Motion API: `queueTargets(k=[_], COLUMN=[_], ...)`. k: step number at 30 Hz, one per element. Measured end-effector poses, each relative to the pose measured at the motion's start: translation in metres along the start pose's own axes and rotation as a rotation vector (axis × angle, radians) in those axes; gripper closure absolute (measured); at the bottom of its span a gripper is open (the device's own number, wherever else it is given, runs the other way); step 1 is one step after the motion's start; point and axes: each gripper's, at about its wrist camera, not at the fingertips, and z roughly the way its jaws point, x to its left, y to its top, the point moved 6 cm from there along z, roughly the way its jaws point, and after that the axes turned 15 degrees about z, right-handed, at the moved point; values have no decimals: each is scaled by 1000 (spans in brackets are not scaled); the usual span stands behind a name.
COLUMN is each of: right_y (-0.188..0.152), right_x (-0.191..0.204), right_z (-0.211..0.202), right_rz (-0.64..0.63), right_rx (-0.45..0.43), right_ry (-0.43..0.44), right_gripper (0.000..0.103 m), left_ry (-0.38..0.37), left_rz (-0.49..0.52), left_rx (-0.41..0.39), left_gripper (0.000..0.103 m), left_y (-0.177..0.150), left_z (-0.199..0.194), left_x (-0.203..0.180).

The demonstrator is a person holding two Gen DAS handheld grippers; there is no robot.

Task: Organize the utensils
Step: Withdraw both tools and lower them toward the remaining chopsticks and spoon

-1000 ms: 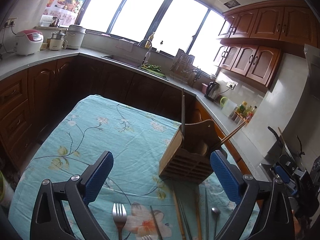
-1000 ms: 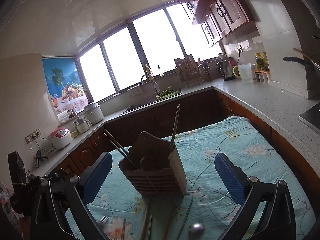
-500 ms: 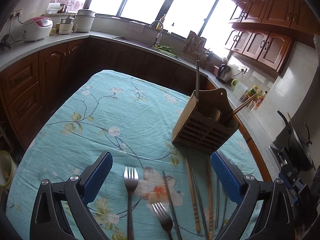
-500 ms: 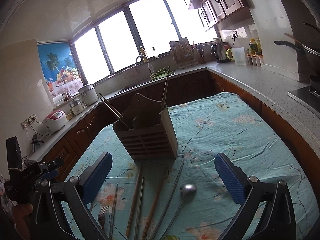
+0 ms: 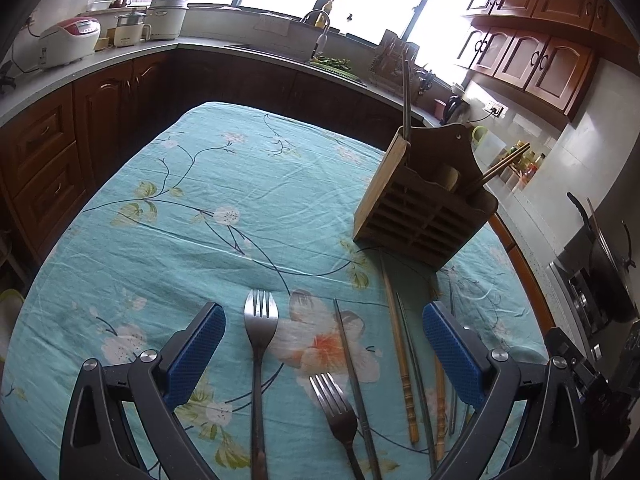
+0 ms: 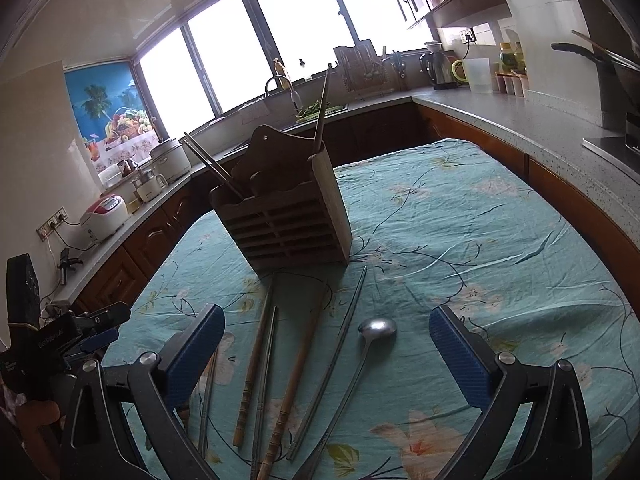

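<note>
A wooden utensil holder [image 5: 424, 208] [image 6: 286, 216] stands on the floral tablecloth with a few chopsticks sticking out of it. In front of it lie two forks [image 5: 259, 320] [image 5: 338, 408], wooden chopsticks [image 5: 398, 348] [image 6: 298, 368], metal chopsticks [image 5: 354, 368] [image 6: 334, 360] and a metal spoon [image 6: 370, 344]. My left gripper [image 5: 324, 348] hovers open over the forks with nothing between its fingers. My right gripper [image 6: 326, 354] hovers open over the chopsticks and spoon, also holding nothing.
A teal tablecloth [image 5: 192, 216] covers the table. Dark wooden cabinets and a grey counter [image 6: 532, 120] ring it, carrying a rice cooker [image 5: 68, 40], kettle [image 6: 438, 68] and sink [image 5: 320, 40]. The left gripper's body [image 6: 60, 340] shows at the right wrist view's left edge.
Both grippers have tilted down and drawn closer to the table. The forks, chopsticks and spoon have come fully into view between the open fingers. Nothing on the table moved.
</note>
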Motion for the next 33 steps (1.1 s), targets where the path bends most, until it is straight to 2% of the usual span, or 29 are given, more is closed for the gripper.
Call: queueTargets(k=[7, 15, 20, 24, 26, 28, 33], right_y=[2, 12, 15, 18, 18, 18, 16], right_x=[-4, -4, -6, -10, -12, -15, -24], right_z=[5, 19, 39, 60, 72, 84, 111], right_rz=[-1, -10, -17, -8, -5, -7, 9], right_rx=[11, 30, 66, 112, 135, 157, 217], right_ry=[-13, -31, -52, -68, -75, -92, -120], right_gripper=[0, 4, 23, 35, 44, 51, 64], left_ry=[-18, -18, -44, -62, -73, -81, -91], left_rz=[33, 117, 151, 164, 179, 194, 226], left_rx=[23, 66, 112, 132, 153, 174, 231], left_gripper=[4, 6, 31, 42, 52, 58, 64], left_y=[0, 12, 25, 37, 41, 44, 48], left_z=[10, 31, 56, 77, 91, 104, 137], left_x=[-10, -28, -40, -46, -51, -56, -66])
